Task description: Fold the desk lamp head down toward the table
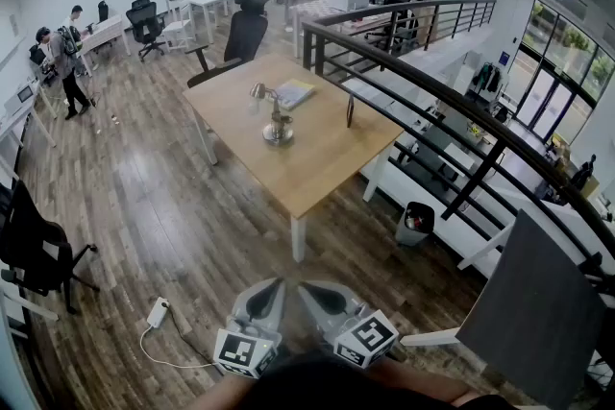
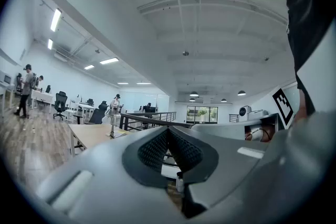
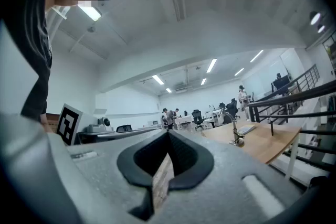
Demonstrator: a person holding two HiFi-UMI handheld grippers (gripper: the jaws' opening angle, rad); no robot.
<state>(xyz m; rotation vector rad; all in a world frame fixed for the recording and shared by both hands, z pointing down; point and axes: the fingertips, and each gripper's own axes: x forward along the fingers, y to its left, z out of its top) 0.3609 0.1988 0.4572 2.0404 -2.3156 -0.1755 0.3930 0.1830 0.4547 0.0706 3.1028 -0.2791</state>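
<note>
One wooden table (image 1: pixel 317 170) stands in the middle of the open office floor, and on it, near its centre, stands the one desk lamp (image 1: pixel 277 118). The lamp rests on a round base, with its arm upright and its small head held up, leaning toward the table's left side. One book (image 1: pixel 294 93) lies on the table just beyond the lamp, apart from it.

Two tongs show at the bottom of the head view, well short of the table's near corner and side by side. The left tongs (image 1: pixel 272 295) are pressed together, their dark pads meeting at the tip in the left gripper view with nothing between them. The right tongs (image 1: pixel 319 296) are likewise pressed together and empty.

One black office chair (image 1: pixel 245 34) sits at the table's far end. One black railing (image 1: pixel 432 93) curves past the table's right side, and one bin (image 1: pixel 415 224) stands below the table's right corner. One power strip (image 1: pixel 157 312) lies on the floor to the left of the tongs.
</note>
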